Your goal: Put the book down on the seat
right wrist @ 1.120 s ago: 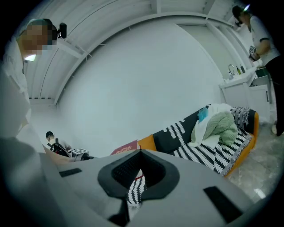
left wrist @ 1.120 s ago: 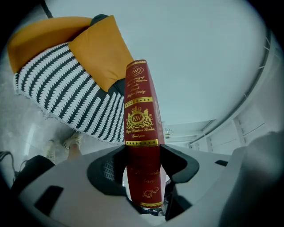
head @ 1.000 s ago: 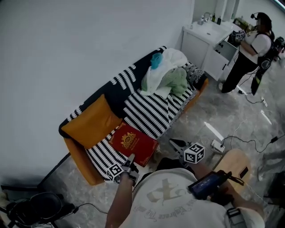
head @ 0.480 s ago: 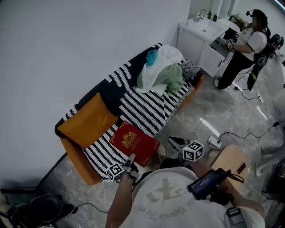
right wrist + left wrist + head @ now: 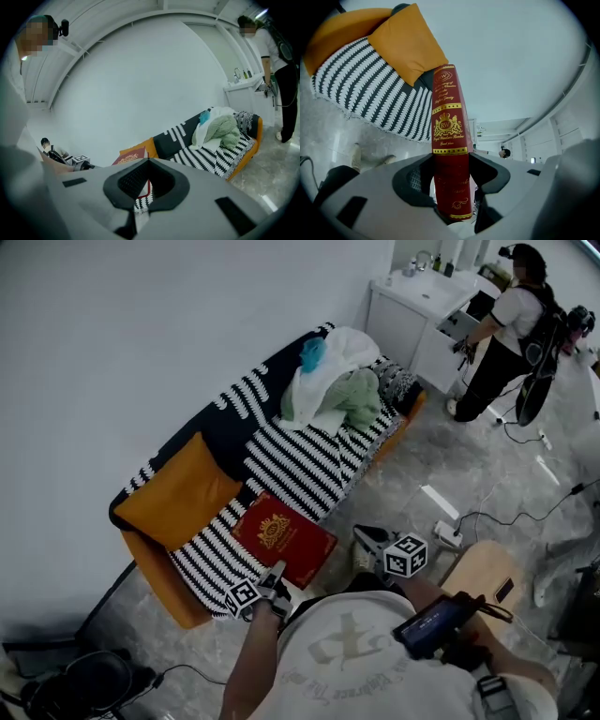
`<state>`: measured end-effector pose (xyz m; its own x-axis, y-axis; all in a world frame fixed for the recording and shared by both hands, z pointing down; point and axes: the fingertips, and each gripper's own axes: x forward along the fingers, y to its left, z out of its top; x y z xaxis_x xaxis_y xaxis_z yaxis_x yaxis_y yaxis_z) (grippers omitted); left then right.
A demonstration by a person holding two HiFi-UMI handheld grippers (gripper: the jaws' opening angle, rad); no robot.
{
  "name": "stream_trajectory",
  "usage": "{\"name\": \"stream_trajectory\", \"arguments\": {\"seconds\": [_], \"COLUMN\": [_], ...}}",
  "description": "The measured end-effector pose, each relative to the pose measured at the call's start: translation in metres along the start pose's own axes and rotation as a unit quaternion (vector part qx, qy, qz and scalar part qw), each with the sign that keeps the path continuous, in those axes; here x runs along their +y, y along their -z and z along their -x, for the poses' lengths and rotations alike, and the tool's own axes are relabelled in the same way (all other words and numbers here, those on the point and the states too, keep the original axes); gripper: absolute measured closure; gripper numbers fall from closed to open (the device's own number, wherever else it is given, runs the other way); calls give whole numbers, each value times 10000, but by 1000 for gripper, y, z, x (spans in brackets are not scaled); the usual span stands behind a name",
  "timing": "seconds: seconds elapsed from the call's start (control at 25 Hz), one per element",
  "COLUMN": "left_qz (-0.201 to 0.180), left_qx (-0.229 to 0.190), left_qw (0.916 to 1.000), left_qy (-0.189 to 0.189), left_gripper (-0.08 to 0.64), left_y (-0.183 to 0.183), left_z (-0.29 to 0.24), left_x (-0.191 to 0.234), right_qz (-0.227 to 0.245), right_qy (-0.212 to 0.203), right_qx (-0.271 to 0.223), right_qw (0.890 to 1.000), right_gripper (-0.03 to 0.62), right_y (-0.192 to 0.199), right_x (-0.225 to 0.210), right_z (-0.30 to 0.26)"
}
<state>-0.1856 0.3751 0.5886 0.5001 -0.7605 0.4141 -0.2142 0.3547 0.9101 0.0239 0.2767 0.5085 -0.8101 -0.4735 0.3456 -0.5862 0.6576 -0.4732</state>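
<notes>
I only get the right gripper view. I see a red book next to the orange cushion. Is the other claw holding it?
Observer: Yes. The left gripper is shut on the red book, one jaw on each cover.
Operator: Is the book all on the sofa?
Observer: Not quite. In the head view one corner sticks out past the front edge of the striped seat.
Operator: What's on its spine?
Observer: A gold crown crest with the letters RW.
</notes>
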Motion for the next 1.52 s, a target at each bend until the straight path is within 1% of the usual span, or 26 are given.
{"name": "stream_trajectory", "arguments": {"seconds": [0.12,0.4,0.48,0.6,0.88,1.12,1.28,1.52], "left_qz": [-100,-158,-209,-184,-207,-210,-128,-58], "left_qx": [68,160,215,259,262,157,21,-175], "left_qw": [9999,9997,9995,9992,9991,9993,9995,9989], "left_qy": [-20,10,-98,-232,-251,-271,-282,-421], "left_gripper": [318,318,318,318,318,318,319,319], "left_y": [0,4,4,8,12,6,6,4], "left_z": [-6,-26,-39,-70,-103,-129,-145,-163], "left_x": [1,4,-8,-33,-52,-64,-68,-75], "right_qz": [-11,-62,-148,-297,-376,-409,-437,-482], "right_qy": [32,146,150,154,74,-23,-94,-246], "right_qx": [-61,-146,-126,-63,-5,30,41,101], "right_qw": [10000,9998,9997,9994,9993,9992,9990,9985], "right_gripper": [578,578,578,578,578,578,578,578], "right_y": [-1,7,-4,-28,-44,-58,-66,-81], "right_x": [-6,-22,-37,-70,-103,-130,-151,-178], "right_z": [-1,3,6,11,10,3,0,-6]}}
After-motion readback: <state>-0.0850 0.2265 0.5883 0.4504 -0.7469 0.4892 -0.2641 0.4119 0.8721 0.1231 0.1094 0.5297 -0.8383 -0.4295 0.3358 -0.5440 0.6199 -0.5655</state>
